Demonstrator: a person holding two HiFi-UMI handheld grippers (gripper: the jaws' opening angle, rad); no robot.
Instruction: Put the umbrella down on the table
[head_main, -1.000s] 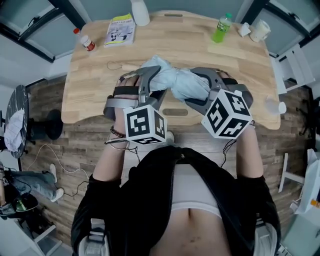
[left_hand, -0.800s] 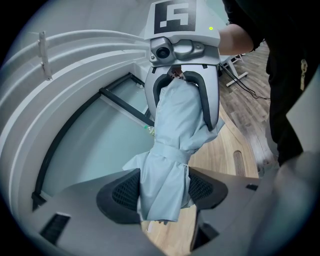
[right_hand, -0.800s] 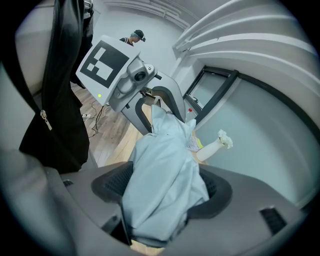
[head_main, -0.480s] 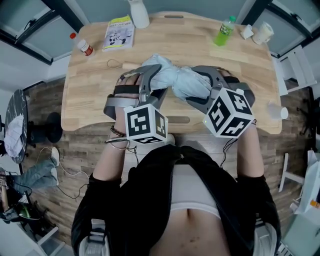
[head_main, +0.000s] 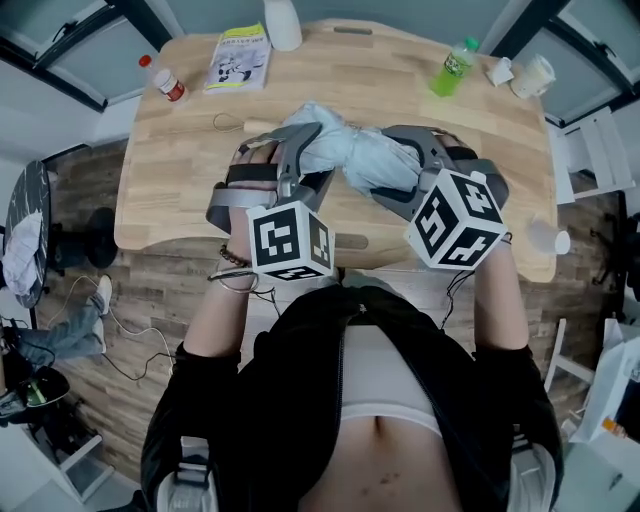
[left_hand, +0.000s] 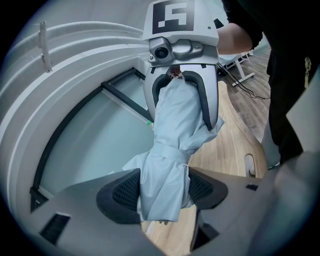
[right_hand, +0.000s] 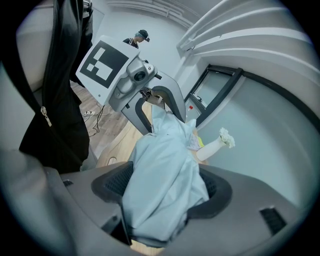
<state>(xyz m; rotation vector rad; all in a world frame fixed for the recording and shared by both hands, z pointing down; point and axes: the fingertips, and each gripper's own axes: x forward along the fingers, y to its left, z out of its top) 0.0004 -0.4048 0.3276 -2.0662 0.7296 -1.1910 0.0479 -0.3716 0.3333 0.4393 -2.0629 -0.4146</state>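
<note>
A folded pale blue umbrella (head_main: 352, 158) hangs crosswise above the wooden table (head_main: 400, 100), held at both ends. My left gripper (head_main: 305, 150) is shut on its strapped end (left_hand: 165, 175), the cloth squeezed between the dark pads (left_hand: 122, 192). My right gripper (head_main: 400, 165) is shut on the other end (right_hand: 162, 192), bunched fabric filling the gap between its pads (right_hand: 112, 187). Each gripper view shows the other gripper facing it along the umbrella. The umbrella sits over the table's middle, near the front edge.
At the back of the table lie a booklet (head_main: 240, 58), a small red-capped bottle (head_main: 166, 82), a white bottle (head_main: 283, 22), a green bottle (head_main: 451, 67) and a white cup (head_main: 531, 75). A thin cord (head_main: 228, 123) lies left of the umbrella. Chairs and cables stand on the floor around.
Both grippers with the umbrella have shifted slightly toward the table's back; the grips are unchanged. A person's legs on the floor at left moved.
</note>
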